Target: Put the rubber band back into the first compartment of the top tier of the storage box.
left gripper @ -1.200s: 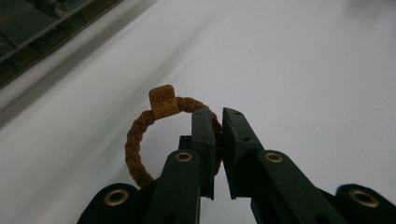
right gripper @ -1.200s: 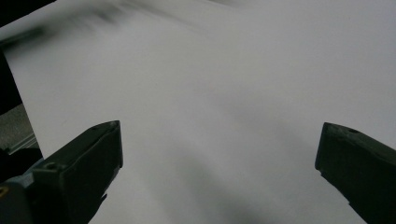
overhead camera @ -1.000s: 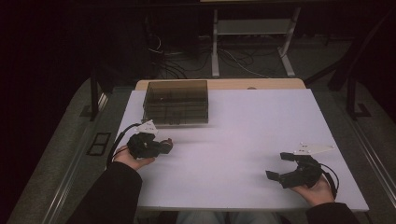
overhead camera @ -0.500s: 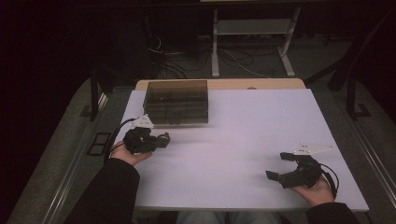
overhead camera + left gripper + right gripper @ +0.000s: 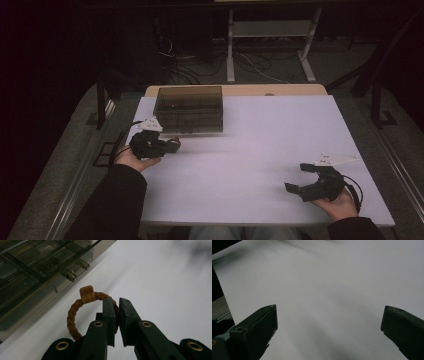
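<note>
The left gripper point(image 5: 117, 315) has its jaws pressed together on a brown braided ring point(image 5: 75, 315), which has a small square tag at its top. The ring hangs out to the left side of the jaws, and only its right part is caught between them. Compared with one second ago, this gripper has moved forward and now sits nearer to the front wall of the dark clear box point(image 5: 189, 107). In the left gripper view the box lies beyond the jaws and to their left, and the ring is near it but does not touch it. The right gripper point(image 5: 302, 179) has stayed at the near right of the white table point(image 5: 260, 150), with its jaws wide apart and nothing between them.
</note>
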Motion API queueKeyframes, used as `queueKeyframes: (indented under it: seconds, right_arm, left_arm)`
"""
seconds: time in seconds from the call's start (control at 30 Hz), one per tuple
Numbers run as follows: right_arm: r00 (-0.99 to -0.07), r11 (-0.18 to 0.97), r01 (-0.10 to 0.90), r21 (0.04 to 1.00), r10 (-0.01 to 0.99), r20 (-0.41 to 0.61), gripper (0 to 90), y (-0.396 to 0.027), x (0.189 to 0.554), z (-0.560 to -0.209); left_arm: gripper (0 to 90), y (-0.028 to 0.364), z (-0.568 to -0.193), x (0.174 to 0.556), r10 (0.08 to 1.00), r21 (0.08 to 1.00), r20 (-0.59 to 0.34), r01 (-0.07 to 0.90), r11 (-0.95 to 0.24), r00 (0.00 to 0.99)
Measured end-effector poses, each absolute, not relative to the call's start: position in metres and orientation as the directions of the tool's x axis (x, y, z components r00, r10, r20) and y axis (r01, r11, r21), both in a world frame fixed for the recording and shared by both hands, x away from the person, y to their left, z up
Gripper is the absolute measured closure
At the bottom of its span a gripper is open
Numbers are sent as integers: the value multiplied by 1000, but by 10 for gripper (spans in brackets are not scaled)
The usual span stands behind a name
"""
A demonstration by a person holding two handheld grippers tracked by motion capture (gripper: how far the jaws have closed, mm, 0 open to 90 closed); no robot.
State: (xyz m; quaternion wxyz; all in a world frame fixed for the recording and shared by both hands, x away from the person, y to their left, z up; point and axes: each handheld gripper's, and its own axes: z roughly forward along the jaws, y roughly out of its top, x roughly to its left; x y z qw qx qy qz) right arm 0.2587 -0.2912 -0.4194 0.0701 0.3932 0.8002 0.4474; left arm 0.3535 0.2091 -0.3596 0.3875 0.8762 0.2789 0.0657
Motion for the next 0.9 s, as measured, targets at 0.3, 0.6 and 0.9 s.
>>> queueKeyframes:
  seconds: [0.3,0.6,0.9]
  right_arm:
    - [-683,294,564,772,691,236,5,-291,259,-420]
    - [-682,292,566,771,692,239,5,-291,259,-419]
    - [-680,288,570,769,691,245,5,-291,258,-419]
  left_arm:
    - [822,211,-348,359,537,725,-99,430,-538,838]
    - [822,211,-340,365,533,723,-94,426,-544,841]
    - [822,211,-332,370,531,727,-89,419,-544,843]
